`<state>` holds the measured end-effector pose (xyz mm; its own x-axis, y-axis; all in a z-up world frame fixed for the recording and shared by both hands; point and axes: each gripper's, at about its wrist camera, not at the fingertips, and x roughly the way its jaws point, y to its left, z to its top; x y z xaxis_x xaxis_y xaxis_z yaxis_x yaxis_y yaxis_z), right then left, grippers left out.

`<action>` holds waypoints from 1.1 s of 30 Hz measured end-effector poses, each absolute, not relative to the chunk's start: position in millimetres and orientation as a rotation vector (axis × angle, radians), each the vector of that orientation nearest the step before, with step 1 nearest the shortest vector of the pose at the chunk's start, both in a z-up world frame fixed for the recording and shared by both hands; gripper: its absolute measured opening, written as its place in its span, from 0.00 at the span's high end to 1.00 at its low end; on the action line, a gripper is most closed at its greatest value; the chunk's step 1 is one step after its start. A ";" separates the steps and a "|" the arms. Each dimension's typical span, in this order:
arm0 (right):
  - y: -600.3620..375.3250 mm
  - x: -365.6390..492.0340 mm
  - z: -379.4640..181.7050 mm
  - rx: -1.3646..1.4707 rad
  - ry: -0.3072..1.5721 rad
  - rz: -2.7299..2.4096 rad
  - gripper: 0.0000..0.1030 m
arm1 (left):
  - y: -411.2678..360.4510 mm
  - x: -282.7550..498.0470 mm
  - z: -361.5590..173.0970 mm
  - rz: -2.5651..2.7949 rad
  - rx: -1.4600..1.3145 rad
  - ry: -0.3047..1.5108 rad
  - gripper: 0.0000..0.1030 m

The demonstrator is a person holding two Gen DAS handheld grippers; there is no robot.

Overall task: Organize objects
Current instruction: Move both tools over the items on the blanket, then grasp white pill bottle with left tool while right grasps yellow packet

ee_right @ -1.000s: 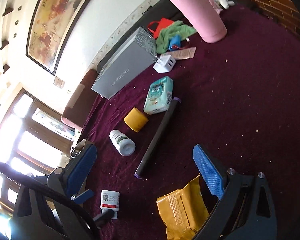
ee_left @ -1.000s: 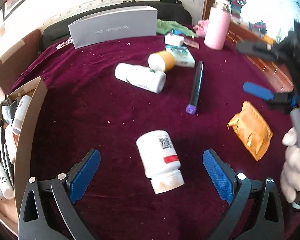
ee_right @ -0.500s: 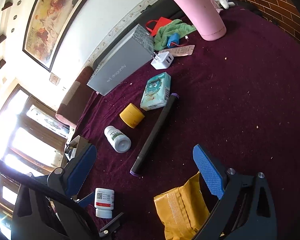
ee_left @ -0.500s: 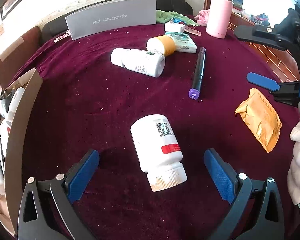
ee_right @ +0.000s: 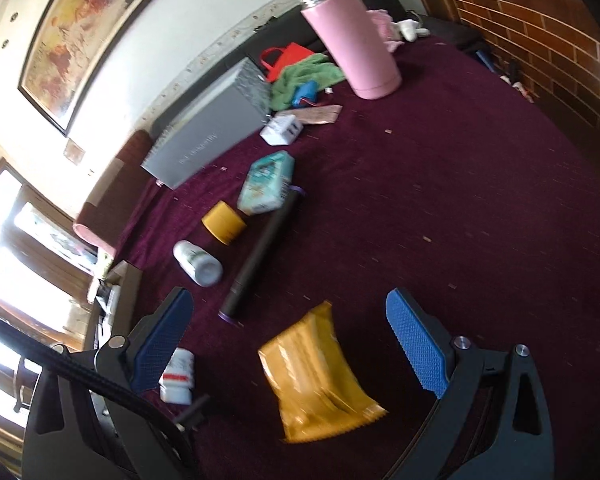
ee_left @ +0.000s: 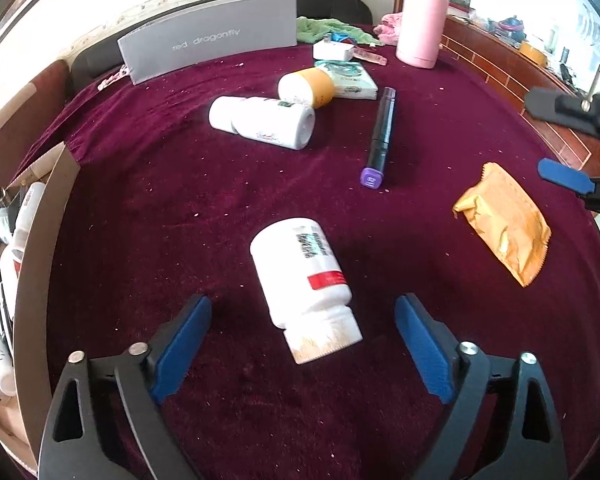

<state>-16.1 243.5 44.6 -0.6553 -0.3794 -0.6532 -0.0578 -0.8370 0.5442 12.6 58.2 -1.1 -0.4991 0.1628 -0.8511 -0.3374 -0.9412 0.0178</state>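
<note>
On a maroon-clothed worktop (ee_left: 140, 208), a grey box (ee_left: 208, 46) stands at 11 o'clock and a pink flask (ee_left: 422, 20) at 1 o'clock. The left gripper (ee_left: 302, 326), released, straddles a toppled white pill bottle (ee_left: 304, 284); the right gripper (ee_right: 288, 340), likewise released, hovers over a gold pouch (ee_right: 316, 372).

Cardboard box (ee_left: 40, 216) cut off at left; contents partly hidden.
</note>
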 end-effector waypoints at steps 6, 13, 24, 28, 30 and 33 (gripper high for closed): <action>252.7 -8.4 32.6 1.262 -0.826 -2.585 0.05 | 65.6 19.0 3.9 2.451 -1.354 0.292 0.40; 246.5 -9.6 28.5 1.288 -0.803 -2.570 0.05 | 71.8 24.6 7.1 2.426 -1.331 0.310 0.61; 241.3 -10.4 25.1 1.314 -0.789 -2.555 0.05 | 72.7 29.1 9.7 2.399 -1.319 0.305 0.77; 238.4 -11.1 26.4 1.324 -0.765 -2.559 0.05 | 72.1 29.9 10.1 2.397 -1.321 0.296 0.77; 235.6 -11.2 26.8 1.330 -0.747 -2.561 0.05 | 72.0 30.3 10.2 2.396 -1.321 0.297 0.77; 231.1 -11.0 27.5 1.336 -0.717 -2.569 0.05 | 71.2 31.6 10.5 2.397 -1.319 0.298 0.77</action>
<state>-11.0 231.1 27.5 -0.5891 -0.3498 -0.7285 -0.0778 -0.8727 0.4820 31.6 71.2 10.5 -0.4829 0.2310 -0.8447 -0.4306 -0.9026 -0.0007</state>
